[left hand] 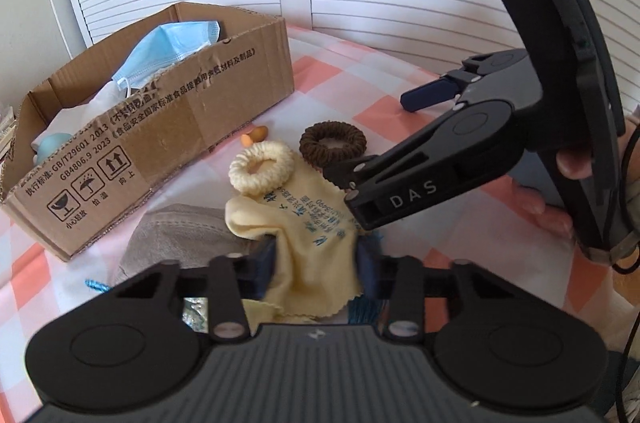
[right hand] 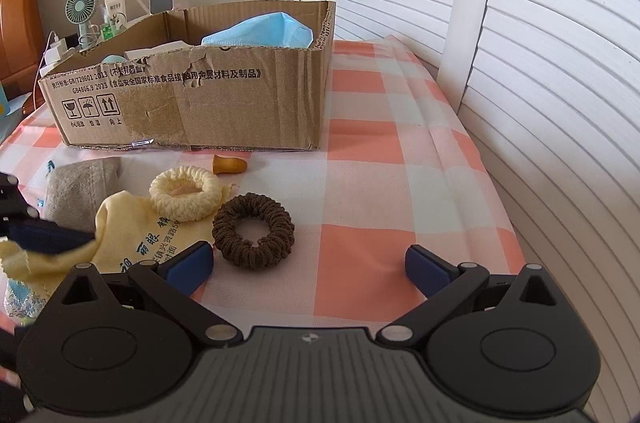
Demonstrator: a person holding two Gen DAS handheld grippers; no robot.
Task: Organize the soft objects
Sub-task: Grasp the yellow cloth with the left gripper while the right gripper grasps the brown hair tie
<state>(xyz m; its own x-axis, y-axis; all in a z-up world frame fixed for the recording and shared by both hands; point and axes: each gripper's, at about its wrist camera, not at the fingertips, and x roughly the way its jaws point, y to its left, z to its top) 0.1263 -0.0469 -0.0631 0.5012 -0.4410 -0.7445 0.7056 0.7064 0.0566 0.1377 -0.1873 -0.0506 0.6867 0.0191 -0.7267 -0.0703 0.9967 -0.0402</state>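
Cloth first: we found the pale yellow lens-wiping cloth with blue printed characters (left hand: pixel 308 223) bunched up between the two blue pads of the left gripper (left hand: pixel 316 267), which had pinched it at its near edge. Its far part lay draped on the pink-and-white checked tablecloth (right hand: pixel 360 183), with the cream knitted hair scrunchie (left hand: pixel 262 169) resting on its far corner.

We noted the dark brown knitted hair scrunchie (right hand: pixel 253 231) lying flat on the tablecloth just right of the cream one, touching the cloth's edge or nearly so; we could not tell which. The right gripper (right hand: pixel 310 269) hovered near it with jaws spread wide and nothing between the pads. In the left wrist view a person's fingers (left hand: pixel 548 211) wrapped its handle.

Left of the yellow cloth lay a folded grey fabric piece (right hand: pixel 80 191). A small orange rubbery object (right hand: pixel 230 165) sat against the near wall of the torn brown cardboard box (right hand: pixel 200 111), which stood at the far left of the table. Inside the box we saw a light blue surgical face mask (right hand: pixel 260 31) and some white material (left hand: pixel 100 103).

Behind the table stood white louvred doors (right hand: pixel 520 63); beyond the box, a small green handheld fan (right hand: pixel 82 9).
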